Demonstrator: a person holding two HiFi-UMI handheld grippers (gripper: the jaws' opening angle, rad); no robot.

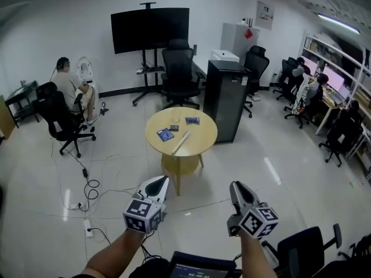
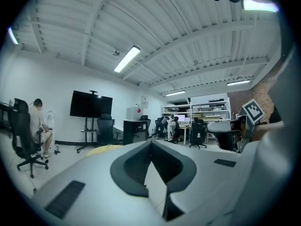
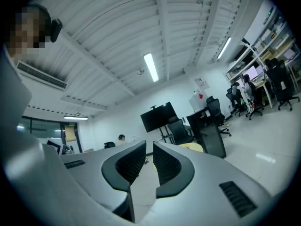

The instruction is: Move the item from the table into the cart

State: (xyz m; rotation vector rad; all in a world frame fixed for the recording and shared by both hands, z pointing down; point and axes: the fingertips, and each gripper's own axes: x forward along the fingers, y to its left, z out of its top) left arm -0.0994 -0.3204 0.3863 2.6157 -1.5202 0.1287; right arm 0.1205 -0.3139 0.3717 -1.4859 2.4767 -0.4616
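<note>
A round yellow table (image 1: 200, 138) stands a few steps ahead in the head view. On it lie two blue packets (image 1: 165, 135) (image 1: 192, 120), a small dark item (image 1: 174, 127) and a long pale stick (image 1: 180, 142). My left gripper (image 1: 164, 180) is held low in front of me, well short of the table, jaws shut with nothing between them (image 2: 151, 143). My right gripper (image 1: 235, 185) is beside it at the same height; its jaws stand a narrow gap apart and hold nothing (image 3: 149, 149). A dark frame with a screen (image 1: 200, 266) shows at the bottom edge; I cannot tell if it is the cart.
A black cabinet (image 1: 225, 100) stands right behind the table, with office chairs (image 1: 179, 68) and a TV on a stand (image 1: 150, 30) beyond. A person sits at the left (image 1: 71, 88). Cables and a power strip (image 1: 88, 229) lie on the floor at left.
</note>
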